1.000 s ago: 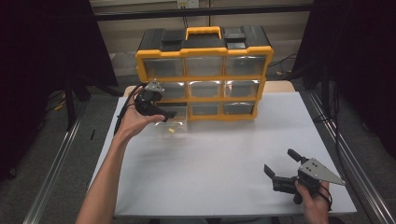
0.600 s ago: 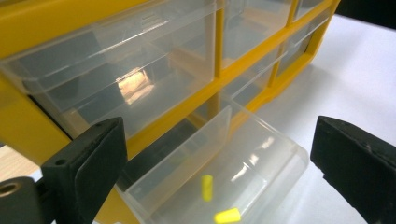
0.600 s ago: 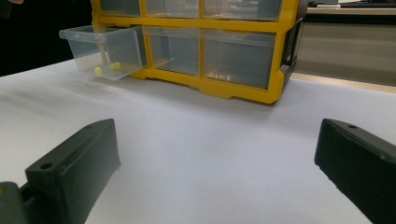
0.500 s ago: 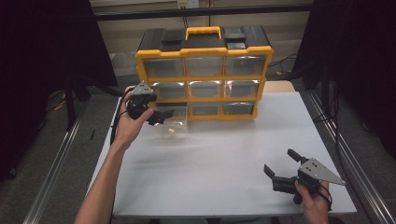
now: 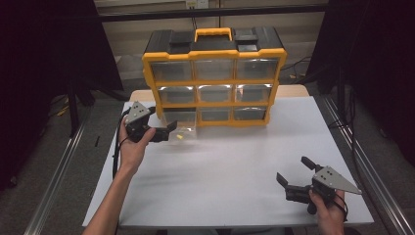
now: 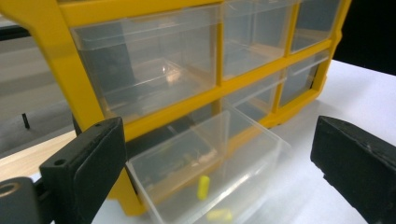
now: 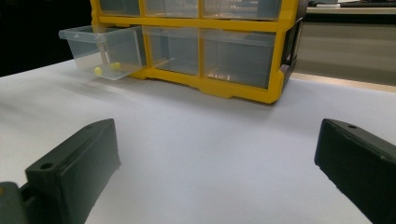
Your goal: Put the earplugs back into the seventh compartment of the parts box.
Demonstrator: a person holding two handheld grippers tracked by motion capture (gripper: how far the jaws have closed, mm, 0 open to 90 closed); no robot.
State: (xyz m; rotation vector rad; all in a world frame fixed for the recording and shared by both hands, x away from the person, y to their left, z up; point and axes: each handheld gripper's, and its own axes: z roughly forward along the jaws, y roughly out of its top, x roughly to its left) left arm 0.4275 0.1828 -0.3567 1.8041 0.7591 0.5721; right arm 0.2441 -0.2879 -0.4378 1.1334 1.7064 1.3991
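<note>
- High view: white table [image 5: 235, 171] carries a yellow organizer cabinet [image 5: 214, 54] at its far edge, three rows of three clear drawers, black handle section on top.
- Bottom-left drawer [image 5: 180, 126] is pulled out toward the person; the other eight sit flush in the frame.
- Left gripper [image 5: 169, 128] is held just beside that open drawer, at its left front corner, jaws spread apart and holding nothing; hard to tell from above whether a jaw tip touches the drawer wall.
- Left gripper view: open drawer [image 6: 205, 172] sits between the two black jaws, with clear gaps on both sides, so no clamp on it.
- Right gripper [image 5: 295, 177] rests low near the front right of the table, well apart from the cabinet, jaws wide and empty; right gripper view looks across bare table at the cabinet [image 7: 196, 46].
- Small yellow pieces [image 6: 203, 186] lie on the drawer floor near its front; a second piece [image 6: 219, 215] lies beside the first. They also show through the drawer wall in the right gripper view [image 7: 106, 68].
- Progress, judged: drawer is opened and the yellow pieces are already inside, so the placing part looks done.
- Left to do, judged: push the drawer back flush with the left gripper; not yet begun.
</note>
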